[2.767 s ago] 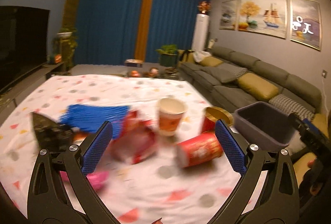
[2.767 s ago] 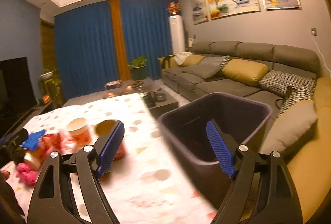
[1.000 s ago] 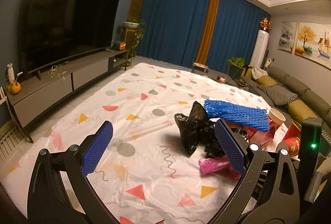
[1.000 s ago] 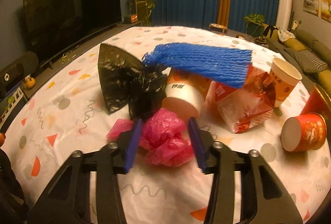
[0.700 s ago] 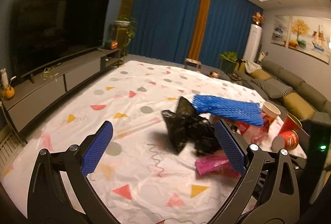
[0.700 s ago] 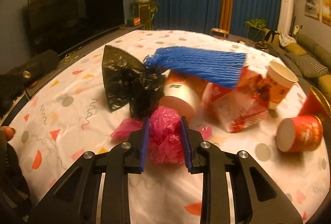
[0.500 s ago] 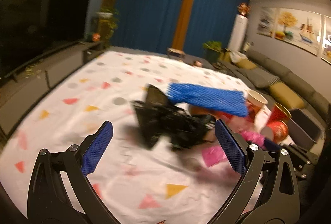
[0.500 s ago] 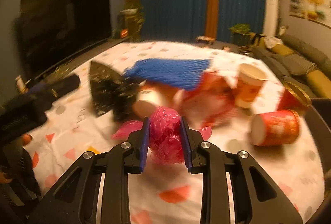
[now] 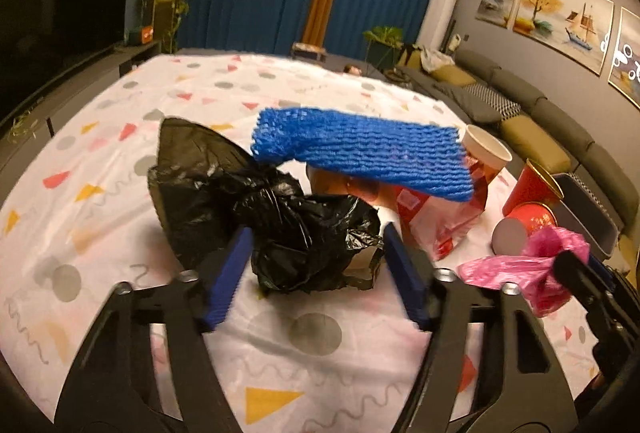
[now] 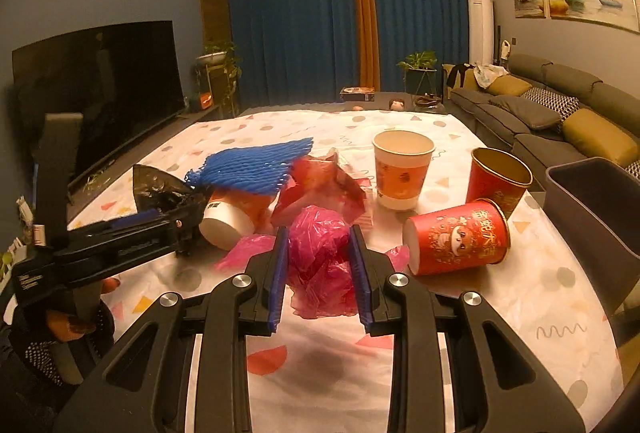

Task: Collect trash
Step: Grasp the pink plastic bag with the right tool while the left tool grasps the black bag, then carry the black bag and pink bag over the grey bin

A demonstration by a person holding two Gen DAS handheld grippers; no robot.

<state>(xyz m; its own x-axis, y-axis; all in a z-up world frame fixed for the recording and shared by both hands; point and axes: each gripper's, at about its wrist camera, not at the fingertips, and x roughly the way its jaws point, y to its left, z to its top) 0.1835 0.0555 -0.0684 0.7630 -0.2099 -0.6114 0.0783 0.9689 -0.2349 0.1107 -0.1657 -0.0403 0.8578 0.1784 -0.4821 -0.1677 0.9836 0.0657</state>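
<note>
Two claws in the litter, one bag each

The right gripper point(image 10: 318, 265) is clenched on the pink plastic bag point(image 10: 320, 253), lifted just above the tablecloth point(image 10: 460, 333); the left gripper point(image 9: 316, 269) is closing, its pads not yet pressing the black bag point(image 9: 280, 217) lying between them on the cloth; both bags look light, soft and slippery, so best pinched across a bunched fold; the grey bin point(image 10: 596, 201) waits at the table's right edge.
</note>
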